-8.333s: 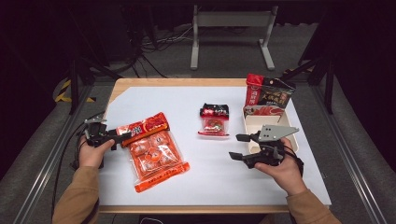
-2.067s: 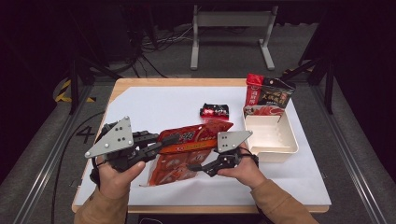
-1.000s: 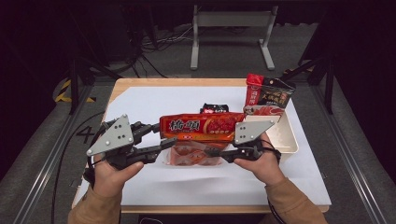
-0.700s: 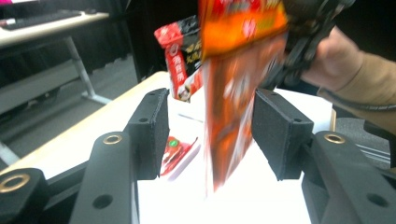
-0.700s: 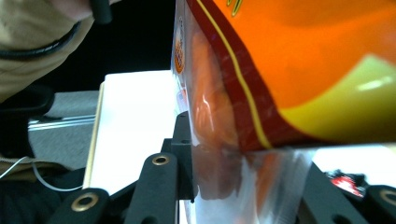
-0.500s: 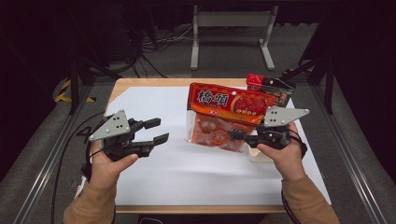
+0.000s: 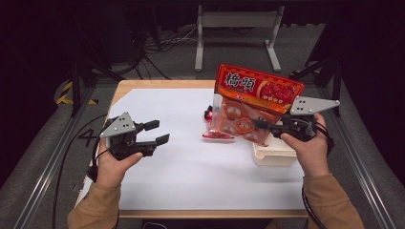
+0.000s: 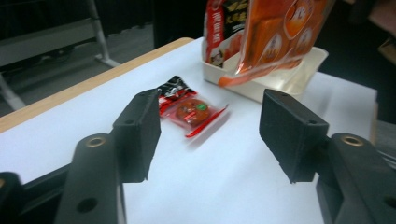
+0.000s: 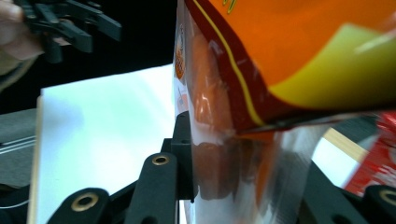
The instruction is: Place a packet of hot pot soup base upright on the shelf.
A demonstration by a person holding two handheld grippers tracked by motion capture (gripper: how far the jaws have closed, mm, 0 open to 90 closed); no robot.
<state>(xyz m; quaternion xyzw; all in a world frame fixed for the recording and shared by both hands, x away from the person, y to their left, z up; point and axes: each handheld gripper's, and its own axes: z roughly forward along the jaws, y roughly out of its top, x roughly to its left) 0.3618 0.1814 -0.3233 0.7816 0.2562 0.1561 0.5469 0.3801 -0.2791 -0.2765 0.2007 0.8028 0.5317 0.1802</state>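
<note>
My right gripper (image 7: 260, 125) is shut on the lower part of a big orange snack bag (image 7: 253, 102) and holds it upright in the air, over the left end of the white tray (image 7: 274, 152). In the right gripper view the bag (image 9: 280, 56) sits between my jaws (image 9: 243, 168) and hides the right one. My left gripper (image 7: 157, 132) hovers low over the left of the table. Its jaws have just been opening, and there is nothing between them (image 8: 212, 135). A small red packet (image 8: 189, 109) lies flat on the white sheet ahead of it.
A red and black pack (image 8: 222, 32) stands in the tray's (image 8: 280, 86) far end, behind the hanging bag (image 8: 280, 32). White paper (image 7: 191, 167) covers the wooden table. The small packet (image 7: 215, 136) lies just left of the tray. The left gripper (image 9: 100, 36) appears far off in the right gripper view.
The right gripper has carried the bag up and to the right, over the tray. The left gripper let go of the bag, drew back to the left, sank and opened wider.
</note>
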